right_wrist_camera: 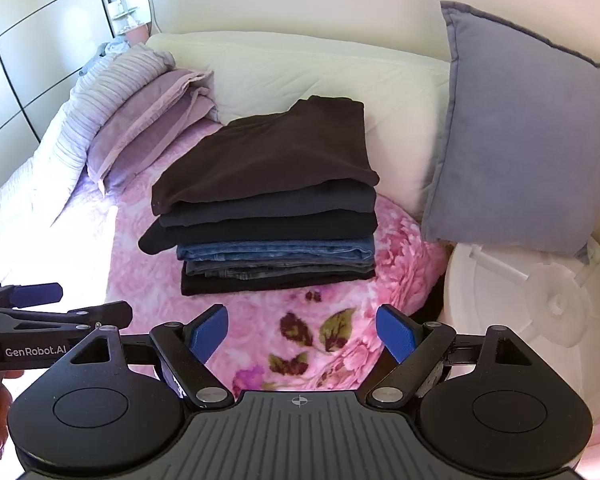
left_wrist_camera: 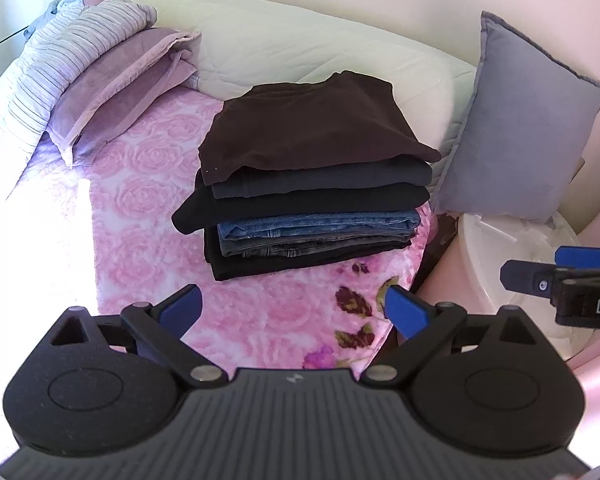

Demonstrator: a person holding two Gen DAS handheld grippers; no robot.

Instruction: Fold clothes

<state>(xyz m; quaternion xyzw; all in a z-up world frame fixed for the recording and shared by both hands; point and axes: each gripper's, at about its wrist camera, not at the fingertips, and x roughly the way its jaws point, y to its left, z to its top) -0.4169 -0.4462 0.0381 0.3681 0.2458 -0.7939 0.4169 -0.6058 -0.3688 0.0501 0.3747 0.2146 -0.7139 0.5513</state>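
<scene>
Both tongs, left [left_wrist_camera: 293, 312] and right [right_wrist_camera: 300, 330], gape wide and empty; folded stack [left_wrist_camera: 312, 176] looks finished, with no loose clothes visible on the bed [left_wrist_camera: 148, 216].

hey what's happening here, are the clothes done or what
A person holds a gripper in each hand over a bed. The left gripper and the right gripper are both open and hold nothing. A neat stack of folded clothes sits on the pink floral blanket, a dark brown garment on top. No unfolded clothes show.
</scene>
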